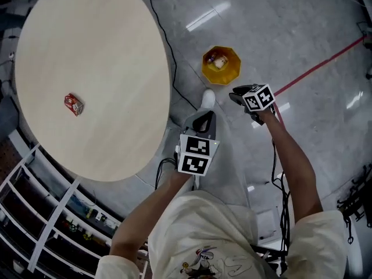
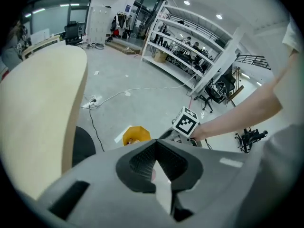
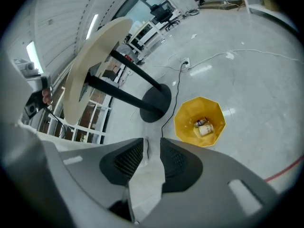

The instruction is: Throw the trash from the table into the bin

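Pale wood covers the round counter [image 1: 93, 51] on the left of the head view. One piece of trash is on it, a small red wrapper [image 1: 74, 104] lying near the left edge. Its long axis slants from far-left to near-right.

The left claw [image 1: 203, 120] is off the counter's right rim, over the grey floor. Its tips are pressed together with nothing between them. Right of it and farther off, the yellow bin [image 1: 232, 74] stands on the floor with a few scraps already inside. The right claw [image 1: 237, 95] hangs just beside the bin on its near right side. Its jaws are slightly apart and hold nothing.

The wrapper lies to the left of both claws and well apart from them. The left claw is nearer to it, so that arm looks better placed to reach across the counter. It would need to open first, and closing across the wrapper's short side should work best.

Only the head view shows the wrapper. The left gripper view shows the meeting tips [image 2: 156, 141], the counter edge and the bin. The right gripper view shows the gap between its jaws [image 3: 152, 141] and looks down into the bin, but sees the counter only at a slant.
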The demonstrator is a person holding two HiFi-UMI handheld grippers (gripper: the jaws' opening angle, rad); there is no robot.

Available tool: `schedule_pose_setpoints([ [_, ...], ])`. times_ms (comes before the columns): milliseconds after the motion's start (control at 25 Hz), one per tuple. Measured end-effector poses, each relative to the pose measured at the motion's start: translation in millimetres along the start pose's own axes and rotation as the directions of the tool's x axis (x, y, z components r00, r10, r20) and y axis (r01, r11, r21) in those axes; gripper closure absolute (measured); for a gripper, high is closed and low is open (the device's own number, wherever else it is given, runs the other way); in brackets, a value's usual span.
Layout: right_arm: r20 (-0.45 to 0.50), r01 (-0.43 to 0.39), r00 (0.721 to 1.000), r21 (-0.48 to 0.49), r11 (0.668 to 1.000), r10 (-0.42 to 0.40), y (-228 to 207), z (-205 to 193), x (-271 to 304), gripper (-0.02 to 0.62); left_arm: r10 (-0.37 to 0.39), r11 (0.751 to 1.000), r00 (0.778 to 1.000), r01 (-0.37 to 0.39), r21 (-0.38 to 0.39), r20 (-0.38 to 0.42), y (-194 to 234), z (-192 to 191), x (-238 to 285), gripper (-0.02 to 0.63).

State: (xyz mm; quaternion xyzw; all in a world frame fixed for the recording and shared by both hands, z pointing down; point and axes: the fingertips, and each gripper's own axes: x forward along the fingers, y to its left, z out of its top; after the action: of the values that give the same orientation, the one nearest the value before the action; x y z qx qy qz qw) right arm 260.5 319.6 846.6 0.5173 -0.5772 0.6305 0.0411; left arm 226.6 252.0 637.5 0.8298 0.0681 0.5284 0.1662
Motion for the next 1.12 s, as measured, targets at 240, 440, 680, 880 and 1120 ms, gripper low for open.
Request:
schedule_pose_setpoints([
  [240, -0.024, -0.012, 1.000, -0.122, 0.992, 0.009, 55, 6, -46, 0.488, 0.009, 0.998, 0.996, -0.004, -0.066, 0.087, -4, 4, -58, 0.601],
  [440, 0.021, -0.015, 1.000, -0.179, 0.984, 0.019, 97, 20, -79, 0.518, 0.035, 0.996, 0.981, -0.020, -0.085, 0.189, -1, 16, -103, 0.601],
  [680, 0.042, -0.024, 0.998, -0.256, 0.966, 0.036, 166, 21, -100, 0.506, -0.042, 0.968, 0.973, 0.095, -0.231, 0.226, -2, -5, -167, 0.601],
  [880, 0.088, -0.039, 0.993, -0.342, 0.939, 0.073, 219, 55, -116, 0.494, 0.055, 0.955, 0.935, 0.053, -0.290, 0.351, 18, -11, -215, 0.601],
  [1120, 0.102, -0.076, 0.985, -0.472, 0.878, 0.139, 296, 100, -108, 0.491, 0.153, 0.941, 0.893, 0.000, -0.338, 0.424, 68, -32, -271, 0.601],
])
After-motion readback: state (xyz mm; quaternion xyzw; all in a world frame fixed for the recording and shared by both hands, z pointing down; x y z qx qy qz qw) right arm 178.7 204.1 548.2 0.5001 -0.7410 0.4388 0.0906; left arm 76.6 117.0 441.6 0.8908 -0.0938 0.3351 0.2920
